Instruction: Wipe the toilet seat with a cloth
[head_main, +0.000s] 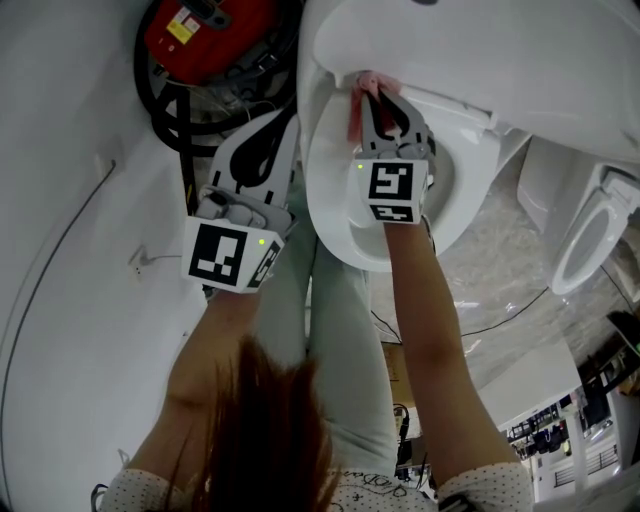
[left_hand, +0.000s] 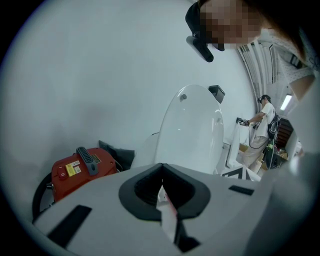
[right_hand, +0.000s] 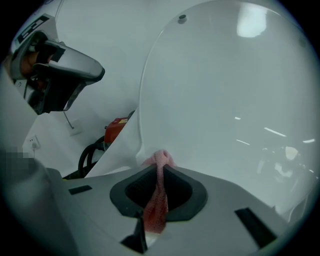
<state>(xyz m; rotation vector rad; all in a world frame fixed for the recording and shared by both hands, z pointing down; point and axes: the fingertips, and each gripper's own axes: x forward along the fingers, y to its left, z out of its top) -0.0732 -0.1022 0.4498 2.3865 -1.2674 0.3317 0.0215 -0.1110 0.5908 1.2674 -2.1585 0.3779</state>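
cloth (head_main: 360, 90), pink and limp, is pinched between the pressed-together jaws of the right gripper (head_main: 385, 105). it sits top centre of the head view, where the toilet seat (head_main: 330, 200) meets the raised lid (right_hand: 225, 100). it looks light and floppy, likely to bunch or slide on the smooth white surface, so a hold on a gathered fold suits it. left gripper (head_main: 268, 135) hangs just left of the seat, jaws together on nothing, near a red machine (head_main: 200, 35).
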